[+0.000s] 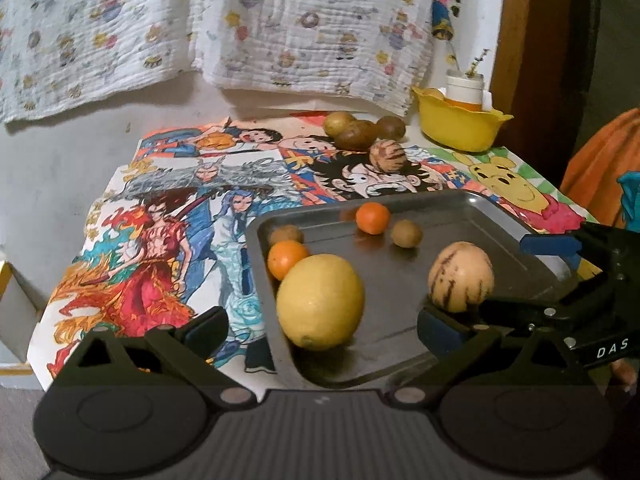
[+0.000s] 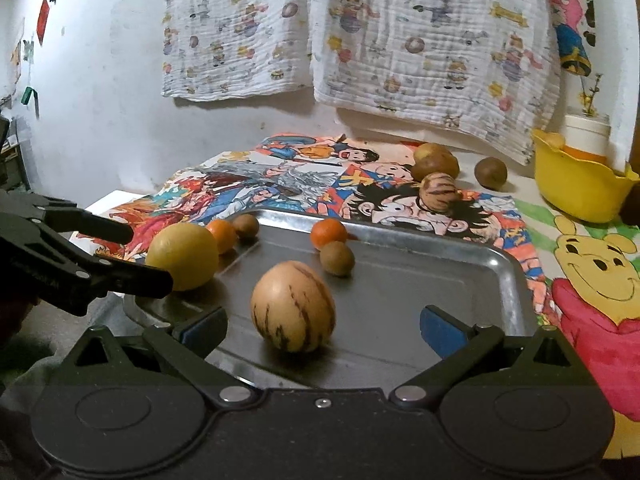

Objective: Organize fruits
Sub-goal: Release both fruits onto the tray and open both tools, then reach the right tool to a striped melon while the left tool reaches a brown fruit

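Observation:
A metal tray (image 1: 500,216) (image 2: 508,280) holds a large yellow lemon (image 1: 320,300) (image 2: 182,256), a striped pepino melon (image 1: 460,276) (image 2: 292,306), two small oranges (image 1: 373,218) (image 1: 286,257) and two kiwis (image 1: 406,233) (image 1: 285,234). Another striped melon (image 1: 387,155) (image 2: 438,192) and three brown kiwis (image 1: 356,134) (image 2: 490,173) lie on the cartoon mat behind the tray. My left gripper (image 1: 322,330) is open around the lemon at the tray's left front. My right gripper (image 2: 322,330) is open, with the striped melon between its fingers.
A yellow bowl (image 1: 460,126) (image 2: 576,188) with a white jar stands at the back right. A printed cloth (image 2: 360,40) hangs on the wall behind. The colourful mat (image 1: 168,216) covers the table around the tray.

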`<move>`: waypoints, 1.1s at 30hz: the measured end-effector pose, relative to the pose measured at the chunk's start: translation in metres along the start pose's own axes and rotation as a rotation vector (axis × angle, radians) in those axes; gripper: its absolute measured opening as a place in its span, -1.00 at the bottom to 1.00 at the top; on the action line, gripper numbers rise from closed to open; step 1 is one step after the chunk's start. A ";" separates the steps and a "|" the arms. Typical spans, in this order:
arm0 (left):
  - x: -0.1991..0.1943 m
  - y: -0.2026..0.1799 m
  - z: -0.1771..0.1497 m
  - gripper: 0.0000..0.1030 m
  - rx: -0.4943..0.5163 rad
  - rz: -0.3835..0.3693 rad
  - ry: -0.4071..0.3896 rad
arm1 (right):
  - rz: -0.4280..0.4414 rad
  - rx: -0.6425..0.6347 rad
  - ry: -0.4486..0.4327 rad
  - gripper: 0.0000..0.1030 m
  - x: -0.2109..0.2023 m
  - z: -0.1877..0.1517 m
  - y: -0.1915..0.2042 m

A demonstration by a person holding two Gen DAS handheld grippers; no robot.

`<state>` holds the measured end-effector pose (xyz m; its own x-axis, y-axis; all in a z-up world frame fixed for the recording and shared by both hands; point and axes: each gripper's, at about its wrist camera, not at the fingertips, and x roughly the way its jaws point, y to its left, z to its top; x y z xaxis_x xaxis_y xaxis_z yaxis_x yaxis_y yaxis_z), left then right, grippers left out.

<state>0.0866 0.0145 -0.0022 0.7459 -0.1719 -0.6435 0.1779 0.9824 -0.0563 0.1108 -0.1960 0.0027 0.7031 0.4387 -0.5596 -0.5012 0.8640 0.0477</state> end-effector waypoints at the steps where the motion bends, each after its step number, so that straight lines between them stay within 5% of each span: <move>1: -0.001 -0.002 0.000 0.99 0.009 0.001 -0.002 | -0.004 0.001 0.000 0.99 -0.002 -0.001 -0.001; 16: 0.001 -0.035 0.017 0.99 0.145 0.021 0.000 | -0.073 0.078 -0.013 0.99 -0.012 -0.011 -0.033; 33: 0.043 -0.020 0.068 0.99 0.105 -0.007 0.047 | -0.114 0.075 -0.043 0.99 0.018 0.017 -0.070</move>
<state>0.1592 -0.0173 0.0231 0.7136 -0.1725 -0.6790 0.2507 0.9679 0.0176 0.1666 -0.2445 0.0035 0.7749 0.3454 -0.5294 -0.3788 0.9242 0.0486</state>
